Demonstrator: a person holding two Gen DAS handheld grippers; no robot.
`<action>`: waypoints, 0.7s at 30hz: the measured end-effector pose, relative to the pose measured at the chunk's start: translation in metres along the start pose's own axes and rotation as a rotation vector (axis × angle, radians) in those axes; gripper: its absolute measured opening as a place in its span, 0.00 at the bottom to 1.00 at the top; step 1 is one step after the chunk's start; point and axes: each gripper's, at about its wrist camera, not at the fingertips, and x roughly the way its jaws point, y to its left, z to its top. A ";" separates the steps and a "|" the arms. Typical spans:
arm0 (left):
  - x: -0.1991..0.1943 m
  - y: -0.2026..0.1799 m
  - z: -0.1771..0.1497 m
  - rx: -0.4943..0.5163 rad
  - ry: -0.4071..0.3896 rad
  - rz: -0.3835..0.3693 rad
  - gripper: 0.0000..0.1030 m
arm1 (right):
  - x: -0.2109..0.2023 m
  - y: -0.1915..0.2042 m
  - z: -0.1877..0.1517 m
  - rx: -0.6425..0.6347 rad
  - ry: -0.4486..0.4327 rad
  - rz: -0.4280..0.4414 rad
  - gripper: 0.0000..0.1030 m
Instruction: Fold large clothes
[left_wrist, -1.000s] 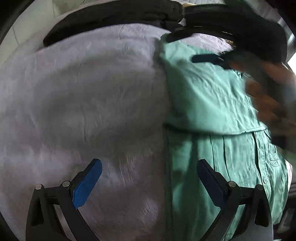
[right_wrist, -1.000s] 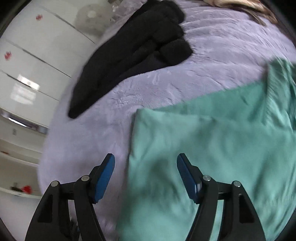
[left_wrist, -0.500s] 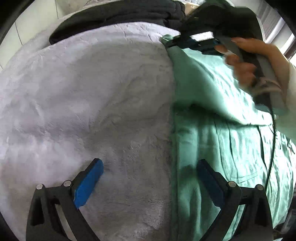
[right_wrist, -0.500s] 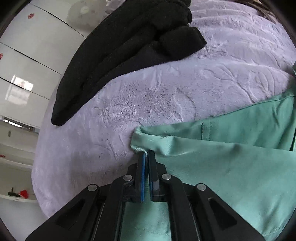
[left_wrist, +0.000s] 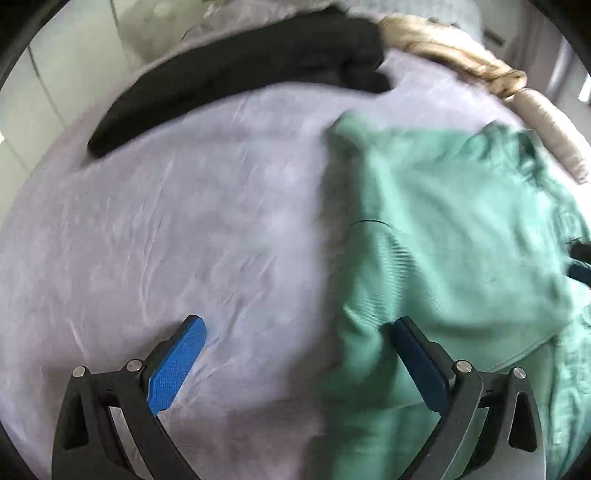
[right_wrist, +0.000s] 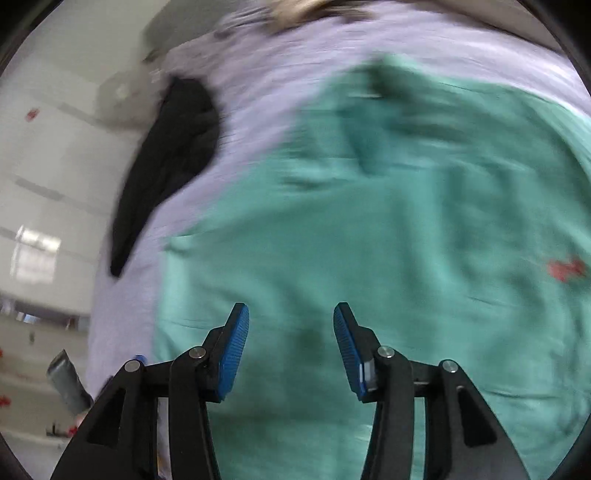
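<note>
Soft, even daylight, moderately bright; glare on the glossy white cabinet doors (right_wrist: 35, 254) at left of the right wrist view. Heavy motion blur smears the green shirt (right_wrist: 388, 221) there; the left wrist view is milder, sharpest on the lilac blanket (left_wrist: 184, 221). Fisheye bending, black vignette at corners.

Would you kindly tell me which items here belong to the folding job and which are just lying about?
Belongs to the job:
- green shirt
- lilac blanket it lies on

Just lying about:
- black garment
- beige cloth
</note>
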 end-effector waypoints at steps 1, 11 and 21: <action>0.002 0.006 -0.004 -0.022 0.004 -0.023 1.00 | 0.011 -0.008 0.008 0.033 0.004 -0.018 0.51; -0.024 -0.001 0.001 0.002 0.021 0.082 1.00 | -0.040 -0.088 -0.027 0.197 -0.016 0.088 0.50; -0.052 -0.106 -0.021 0.142 0.124 -0.079 1.00 | -0.075 -0.121 -0.062 0.292 0.001 0.151 0.62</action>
